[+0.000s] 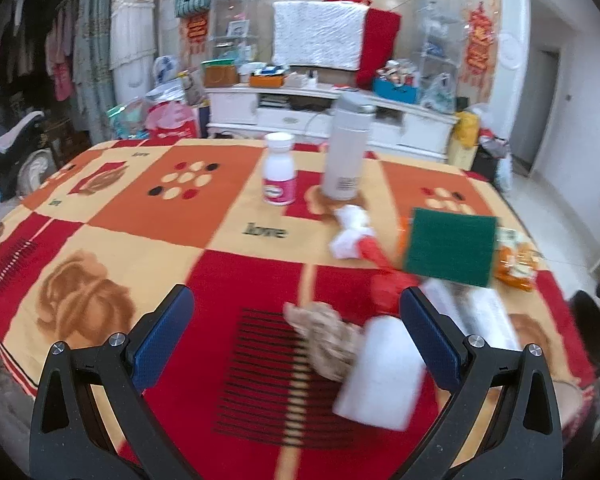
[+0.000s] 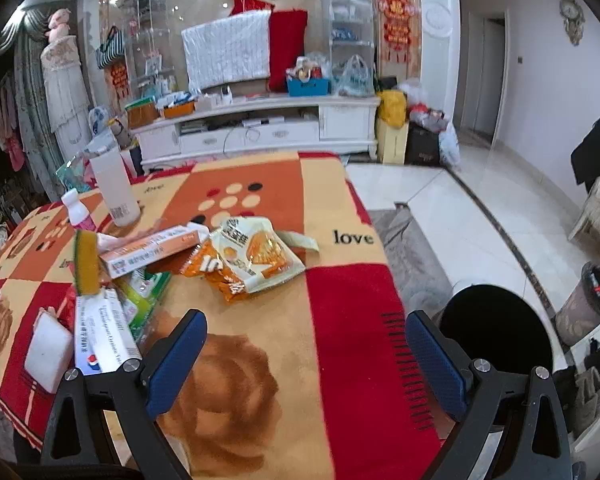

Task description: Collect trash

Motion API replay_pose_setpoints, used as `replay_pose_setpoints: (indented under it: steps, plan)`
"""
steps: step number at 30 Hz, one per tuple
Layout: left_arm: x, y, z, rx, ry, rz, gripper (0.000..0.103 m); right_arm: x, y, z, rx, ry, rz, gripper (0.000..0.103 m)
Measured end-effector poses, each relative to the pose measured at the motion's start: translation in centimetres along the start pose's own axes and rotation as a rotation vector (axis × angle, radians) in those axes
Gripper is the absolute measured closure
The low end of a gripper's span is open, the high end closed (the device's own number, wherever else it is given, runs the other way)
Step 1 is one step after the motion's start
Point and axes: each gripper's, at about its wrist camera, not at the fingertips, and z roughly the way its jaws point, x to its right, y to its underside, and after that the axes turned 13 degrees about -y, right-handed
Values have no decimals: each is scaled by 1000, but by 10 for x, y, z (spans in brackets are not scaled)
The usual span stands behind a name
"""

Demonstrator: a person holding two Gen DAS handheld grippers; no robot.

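My left gripper [image 1: 296, 312] is open and empty above the patterned tablecloth [image 1: 148, 200]. Just ahead of it lie a crumpled brown paper wad [image 1: 324, 336] and a white foam block [image 1: 384, 372]. Farther right are a crumpled white tissue [image 1: 350, 232], a red wrapper [image 1: 388, 280] and a green scouring pad [image 1: 450, 246]. My right gripper [image 2: 306, 336] is open and empty over the cloth. Ahead of it lies an orange snack bag [image 2: 248, 260], with an orange carton [image 2: 152, 250], a white carton [image 2: 102, 332], a green packet [image 2: 144, 296] and the foam block [image 2: 48, 352] to its left.
A white thermos [image 1: 346, 148] and a small white bottle with a pink label [image 1: 279, 174] stand on the table's far side. A black round bin [image 2: 496, 332] stands on the floor off the table's right edge. A TV cabinet [image 2: 260, 124] lies beyond.
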Motion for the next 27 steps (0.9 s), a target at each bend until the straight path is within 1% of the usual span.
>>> replay_pose_setpoints:
  steps: [5, 10, 14, 19, 27]
  plan:
    - [20, 7, -28, 38, 40, 12, 1, -18, 4, -21, 29, -6, -35, 5]
    - [32, 10, -43, 56, 70, 16, 1, -30, 6, -37, 57, -19, -49, 5]
    - [39, 12, -52, 68, 88, -1, 1, -39, 7, -44, 88, -15, -60, 5]
    - [45, 13, -60, 76, 93, -6, 1, -44, 10, -47, 101, -19, -67, 5]
    - [55, 15, -69, 114, 71, 13, 1, -51, 13, -50, 121, -32, -69, 5]
